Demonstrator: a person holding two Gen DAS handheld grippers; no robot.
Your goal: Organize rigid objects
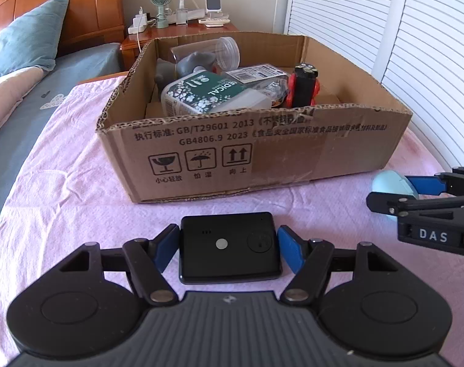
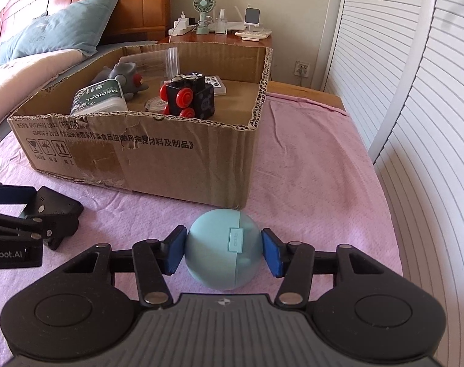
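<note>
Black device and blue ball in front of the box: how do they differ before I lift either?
The black device is flat and rectangular; the blue ball is round with a seam and small tab. The device lies between the left gripper pads with small gaps either side; the right gripper pads sit against the ball. Both rest on the pink cloth, outside the cardboard box.

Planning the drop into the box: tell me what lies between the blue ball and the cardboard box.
Only bare pink cloth. In the right wrist view the blue ball sits just before the cardboard box, near its corner, with nothing between.
</note>
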